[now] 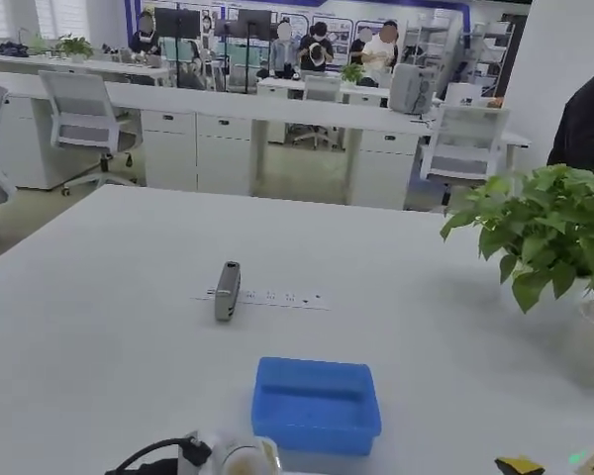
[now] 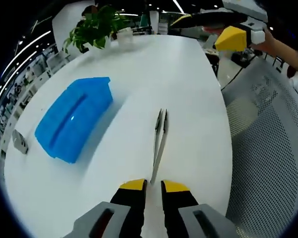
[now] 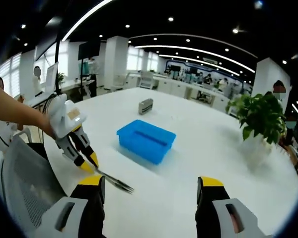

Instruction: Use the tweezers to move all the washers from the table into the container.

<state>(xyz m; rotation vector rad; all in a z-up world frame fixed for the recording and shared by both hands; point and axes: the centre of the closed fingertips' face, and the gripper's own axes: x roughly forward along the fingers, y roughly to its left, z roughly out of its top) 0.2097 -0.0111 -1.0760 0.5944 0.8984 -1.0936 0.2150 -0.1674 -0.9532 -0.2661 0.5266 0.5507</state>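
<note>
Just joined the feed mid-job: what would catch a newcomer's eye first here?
The bright blue container near the front of the white table stands out first. Next come the tweezers clamped in the left gripper, pointing over the table beside the container; the right gripper is open. A leafy plant stands at the table's right.

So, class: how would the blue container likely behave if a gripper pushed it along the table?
The blue container looks like thin plastic, so it is probably light. On the smooth white table it would likely slide rather than tip, being low and wide.
</note>
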